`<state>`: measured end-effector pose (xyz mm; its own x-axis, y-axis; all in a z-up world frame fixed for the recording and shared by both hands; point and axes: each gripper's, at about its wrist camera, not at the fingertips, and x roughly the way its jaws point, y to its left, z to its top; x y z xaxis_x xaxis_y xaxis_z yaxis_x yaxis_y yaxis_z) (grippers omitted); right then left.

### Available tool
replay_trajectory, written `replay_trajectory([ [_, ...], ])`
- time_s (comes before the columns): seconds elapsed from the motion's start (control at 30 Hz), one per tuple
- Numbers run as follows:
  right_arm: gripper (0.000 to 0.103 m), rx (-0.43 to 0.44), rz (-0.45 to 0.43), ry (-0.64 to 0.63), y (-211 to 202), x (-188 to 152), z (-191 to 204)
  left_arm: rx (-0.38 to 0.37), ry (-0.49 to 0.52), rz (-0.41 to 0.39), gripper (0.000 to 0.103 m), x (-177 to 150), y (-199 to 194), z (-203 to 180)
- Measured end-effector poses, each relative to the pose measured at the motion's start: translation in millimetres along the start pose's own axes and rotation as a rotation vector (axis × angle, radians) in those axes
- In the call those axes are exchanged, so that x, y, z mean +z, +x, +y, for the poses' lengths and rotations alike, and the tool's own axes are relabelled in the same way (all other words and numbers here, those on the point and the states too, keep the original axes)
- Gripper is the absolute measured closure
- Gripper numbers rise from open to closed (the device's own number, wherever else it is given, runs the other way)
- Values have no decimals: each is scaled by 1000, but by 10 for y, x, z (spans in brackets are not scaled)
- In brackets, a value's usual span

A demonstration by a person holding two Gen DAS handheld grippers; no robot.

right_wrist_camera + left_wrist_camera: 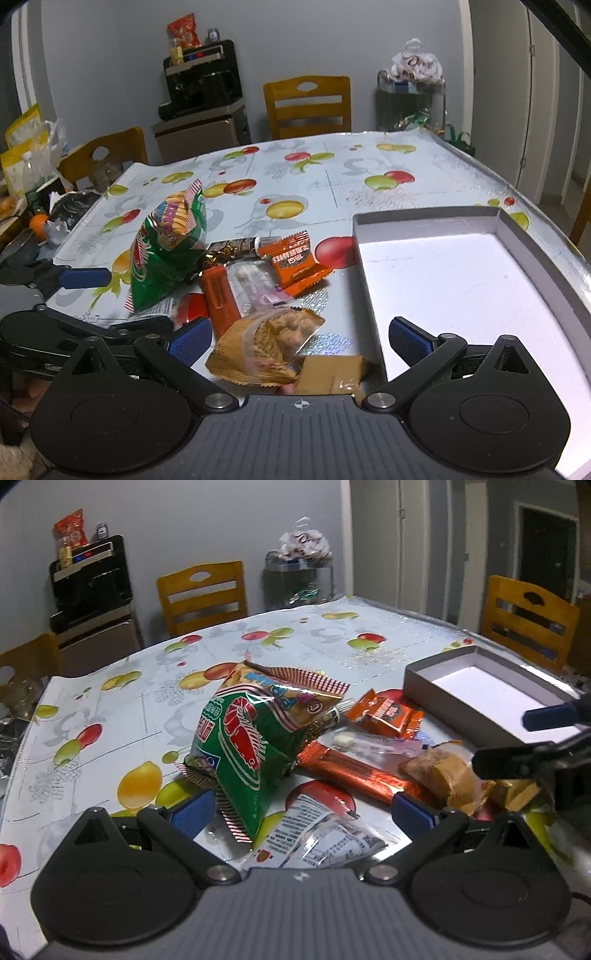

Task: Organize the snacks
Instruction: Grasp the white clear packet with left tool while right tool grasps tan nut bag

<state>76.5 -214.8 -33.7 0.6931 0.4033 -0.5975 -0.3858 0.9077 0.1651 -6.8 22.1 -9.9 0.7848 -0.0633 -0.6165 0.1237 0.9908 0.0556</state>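
Left gripper [303, 812]: jaws wide open, holding nothing, low over snack pile on desk [110, 709] with fruit-print plastic cover. Green crinkled shrimp-cracker bag [243, 746] stands tilted just ahead of left blue pad; clear printed wrapper [317, 834] lies between the pads. Right gripper [301, 341]: jaws wide open too, empty, straddling tan cellophane pastry packet [266, 343]. Long orange foil bar [218, 295] and small orange square packet [295, 266] lie mid-pile. Shallow grey cardboard box with white floor [461, 288] sits just right of pile, no snacks inside.
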Motion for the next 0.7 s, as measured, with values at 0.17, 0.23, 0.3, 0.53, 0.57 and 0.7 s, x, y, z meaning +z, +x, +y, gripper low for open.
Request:
replay_trajectory([
  [0.17,0,42,16,-23,85,-2,52,-59,11,24,0,-62,36,94],
  [0.23,0,52,22,-47,111,-5,118,-68,0,37,0,-88,59,130],
  [0.3,0,62,22,-70,135,-5,184,-83,-14,45,0,-114,78,170],
  [0.53,1,56,49,-65,272,-20,238,-101,-27,71,0,-144,189,175],
  [0.57,1,54,52,-62,292,-21,236,-99,-28,76,0,-149,207,176],
  [0.7,5,41,58,-63,348,-33,254,-119,-15,92,3,-169,255,137],
])
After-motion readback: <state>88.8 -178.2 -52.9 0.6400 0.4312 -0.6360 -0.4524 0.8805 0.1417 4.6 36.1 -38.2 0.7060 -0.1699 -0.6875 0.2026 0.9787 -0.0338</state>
